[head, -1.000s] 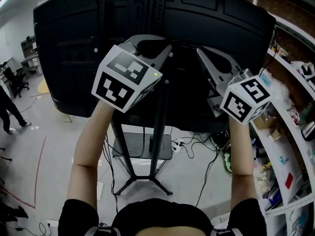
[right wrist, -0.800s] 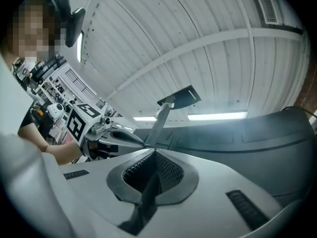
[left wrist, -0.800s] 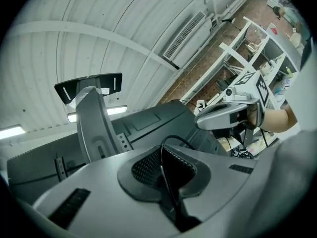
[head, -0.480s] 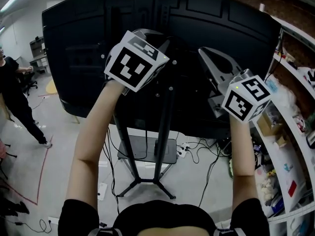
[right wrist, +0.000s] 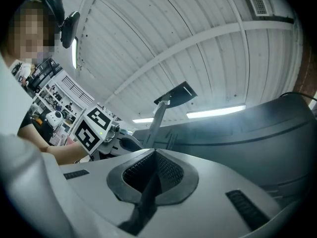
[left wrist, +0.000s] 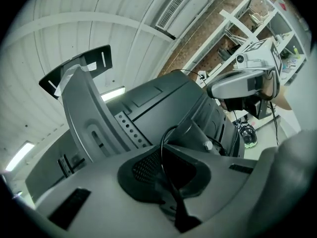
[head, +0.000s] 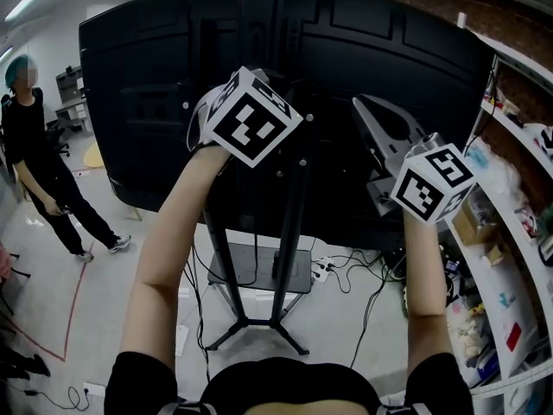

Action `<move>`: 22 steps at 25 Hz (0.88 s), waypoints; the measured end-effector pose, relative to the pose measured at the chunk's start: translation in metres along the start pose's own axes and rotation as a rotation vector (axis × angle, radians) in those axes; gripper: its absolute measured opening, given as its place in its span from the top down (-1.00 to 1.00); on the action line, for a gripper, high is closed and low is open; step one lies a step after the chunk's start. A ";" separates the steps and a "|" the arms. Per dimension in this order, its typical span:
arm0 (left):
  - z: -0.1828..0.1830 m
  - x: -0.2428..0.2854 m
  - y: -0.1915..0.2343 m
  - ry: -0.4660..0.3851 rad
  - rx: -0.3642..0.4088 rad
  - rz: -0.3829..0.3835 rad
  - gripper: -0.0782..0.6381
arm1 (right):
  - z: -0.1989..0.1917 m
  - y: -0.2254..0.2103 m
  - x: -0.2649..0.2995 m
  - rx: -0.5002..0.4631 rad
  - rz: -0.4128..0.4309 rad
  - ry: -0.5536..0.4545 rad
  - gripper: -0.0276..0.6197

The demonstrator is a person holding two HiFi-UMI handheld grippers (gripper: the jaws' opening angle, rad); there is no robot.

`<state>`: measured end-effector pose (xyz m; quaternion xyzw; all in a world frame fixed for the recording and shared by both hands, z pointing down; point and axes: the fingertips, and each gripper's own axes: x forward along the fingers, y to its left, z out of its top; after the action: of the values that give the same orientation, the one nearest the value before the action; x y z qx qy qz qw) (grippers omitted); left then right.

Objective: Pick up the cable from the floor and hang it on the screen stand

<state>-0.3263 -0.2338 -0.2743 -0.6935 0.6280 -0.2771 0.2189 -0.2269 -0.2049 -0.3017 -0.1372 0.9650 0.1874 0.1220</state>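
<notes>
We held the cable (left wrist: 162, 145) pinched in the left gripper (left wrist: 166, 168), its loop rising ahead toward the screen stand (left wrist: 84, 114); right gripper (right wrist: 153, 175) closed, empty.

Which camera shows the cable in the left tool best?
The left gripper view: the thin black cable loops up out of the left tool, whose jaws are closed on it. In the head view the tool's marker cube hides it. In the right gripper view it is too small to make out.
</notes>
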 end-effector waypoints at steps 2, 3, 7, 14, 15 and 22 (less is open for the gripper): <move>-0.010 0.006 -0.001 0.049 0.014 0.003 0.72 | -0.003 0.001 -0.001 0.011 -0.003 0.000 0.84; -0.014 0.007 -0.002 0.073 0.029 0.005 0.72 | -0.004 0.001 -0.002 0.016 -0.004 0.000 0.85; -0.019 0.014 -0.003 0.136 0.078 0.019 0.72 | -0.008 0.001 -0.004 0.024 -0.010 -0.002 0.84; -0.022 0.024 -0.009 0.217 0.157 -0.025 0.73 | -0.016 0.006 -0.011 0.038 -0.029 0.000 0.85; -0.024 0.023 -0.010 0.202 0.149 -0.021 0.73 | -0.018 0.005 -0.012 0.042 -0.032 0.003 0.85; -0.024 0.008 -0.018 0.110 0.314 0.055 0.69 | -0.033 0.006 -0.019 0.052 -0.055 0.015 0.84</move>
<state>-0.3282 -0.2383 -0.2441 -0.6171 0.6069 -0.4030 0.2974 -0.2167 -0.2085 -0.2646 -0.1620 0.9662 0.1579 0.1233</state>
